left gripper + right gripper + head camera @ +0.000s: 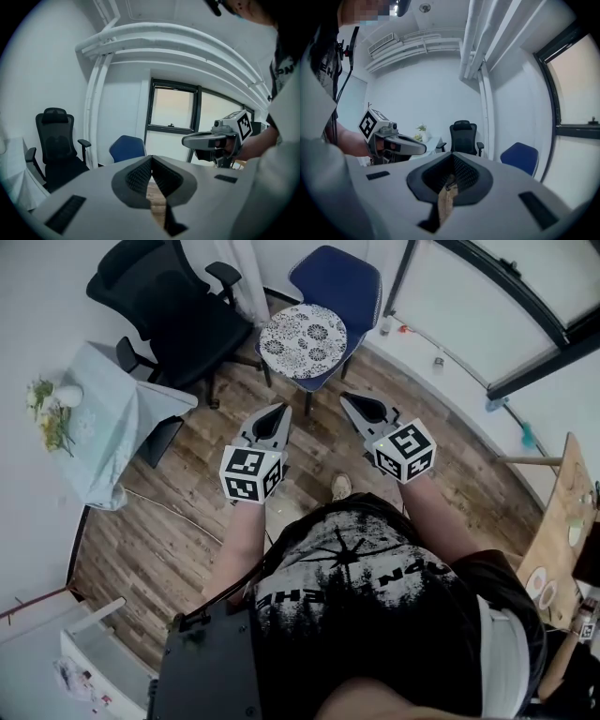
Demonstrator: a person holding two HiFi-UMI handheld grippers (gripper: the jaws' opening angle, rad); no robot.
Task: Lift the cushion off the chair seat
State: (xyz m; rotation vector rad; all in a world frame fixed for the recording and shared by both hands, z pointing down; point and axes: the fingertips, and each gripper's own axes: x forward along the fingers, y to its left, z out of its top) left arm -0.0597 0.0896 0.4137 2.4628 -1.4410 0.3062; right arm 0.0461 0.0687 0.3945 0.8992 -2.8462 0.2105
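A round white cushion [303, 340] with a dark flower pattern lies on the seat of a blue chair [339, 279] at the far side of the wooden floor. My left gripper [283, 409] and right gripper [344, 398] are held side by side just short of the chair, both pointing at it and both shut with nothing in them. The left gripper view shows its own shut jaws [151, 159], the blue chair [127, 147] behind them and the right gripper [206, 139] alongside. In the right gripper view, shut jaws [453, 157] point between the blue chair [520, 157] and a black one.
A black office chair [169, 310] stands left of the blue chair. A small table under a pale cloth [94, 418], with flowers on it, sits at the left. A wooden table edge [562, 521] is at the right. A white sill [450, 381] runs along the window wall.
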